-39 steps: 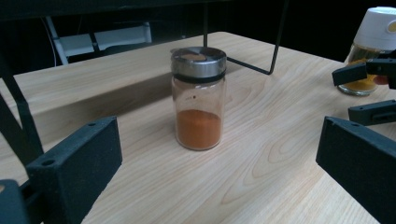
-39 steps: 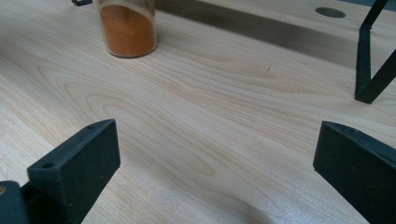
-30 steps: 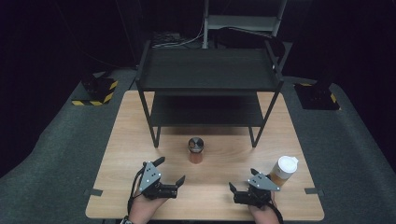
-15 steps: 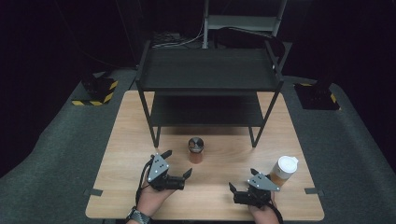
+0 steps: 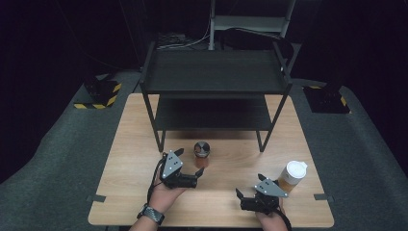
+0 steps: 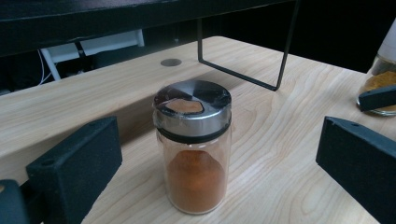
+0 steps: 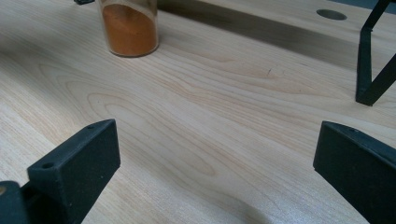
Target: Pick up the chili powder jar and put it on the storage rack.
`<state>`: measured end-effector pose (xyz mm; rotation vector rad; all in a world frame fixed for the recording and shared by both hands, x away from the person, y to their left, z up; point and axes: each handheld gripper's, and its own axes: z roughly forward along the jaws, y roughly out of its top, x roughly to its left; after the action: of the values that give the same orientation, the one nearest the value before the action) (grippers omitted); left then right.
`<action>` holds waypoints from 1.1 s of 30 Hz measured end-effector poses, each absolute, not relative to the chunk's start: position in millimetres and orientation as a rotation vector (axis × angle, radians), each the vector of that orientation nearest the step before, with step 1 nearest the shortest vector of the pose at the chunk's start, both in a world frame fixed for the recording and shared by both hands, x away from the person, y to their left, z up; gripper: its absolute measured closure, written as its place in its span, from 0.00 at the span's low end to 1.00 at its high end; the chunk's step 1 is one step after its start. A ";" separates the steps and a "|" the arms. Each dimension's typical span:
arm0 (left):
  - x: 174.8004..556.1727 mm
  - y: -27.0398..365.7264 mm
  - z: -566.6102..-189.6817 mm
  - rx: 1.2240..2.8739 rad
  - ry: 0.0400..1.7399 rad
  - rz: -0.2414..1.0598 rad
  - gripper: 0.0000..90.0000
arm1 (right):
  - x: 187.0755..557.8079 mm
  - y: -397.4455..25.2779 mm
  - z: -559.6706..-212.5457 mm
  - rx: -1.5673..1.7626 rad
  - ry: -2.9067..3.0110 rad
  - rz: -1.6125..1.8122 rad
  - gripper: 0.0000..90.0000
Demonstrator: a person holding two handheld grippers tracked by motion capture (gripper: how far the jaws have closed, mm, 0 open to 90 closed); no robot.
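Observation:
A small glass spice jar (image 5: 201, 153) with a silver lid and orange powder stands on the wooden table (image 5: 134, 144) in front of the black shelf rack (image 5: 214, 79). My left gripper (image 5: 190, 162) is open just left of it and slightly nearer. In the left gripper view the jar (image 6: 194, 149) stands upright ahead of the gap between the spread jaws, untouched. My right gripper (image 5: 249, 185) rests open near the front edge, nothing between its jaws (image 7: 215, 149). In the right gripper view the lower part of the jar (image 7: 130, 28) shows at the far left.
A taller white-lidded jar (image 5: 292, 175) with orange contents stands just right of the right gripper, and shows as the jar (image 6: 383, 65) at the right edge of the left gripper view. The rack's leg (image 7: 373, 70) stands on the table ahead at right. Dark floor surrounds the table.
My left gripper has moved forward and right, up to the spice jar. The right gripper and both jars have stayed put.

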<state>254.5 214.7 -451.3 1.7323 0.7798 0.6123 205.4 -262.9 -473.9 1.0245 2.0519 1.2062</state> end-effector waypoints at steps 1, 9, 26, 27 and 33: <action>256.4 213.7 -451.8 1.732 0.781 0.610 0.00 | 205.4 -262.9 -473.9 1.024 2.052 1.206 0.00; 274.5 207.6 -455.2 1.735 0.800 0.590 0.01 | 205.4 -263.6 -474.4 1.024 2.049 1.211 0.00; 300.1 197.9 -466.1 1.722 0.838 0.563 0.01 | 205.3 -264.5 -474.8 1.024 2.048 1.217 0.00; 301.1 197.6 -467.0 1.723 0.837 0.564 0.01 | 205.3 -264.5 -474.8 1.024 2.048 1.217 0.00; 306.2 199.1 -472.6 1.695 0.834 0.538 0.08 | 205.2 -264.1 -474.6 1.024 2.048 1.214 0.00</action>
<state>306.2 199.1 -472.6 1.6949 0.8340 0.5379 205.2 -264.1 -474.6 1.0244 2.0479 1.2143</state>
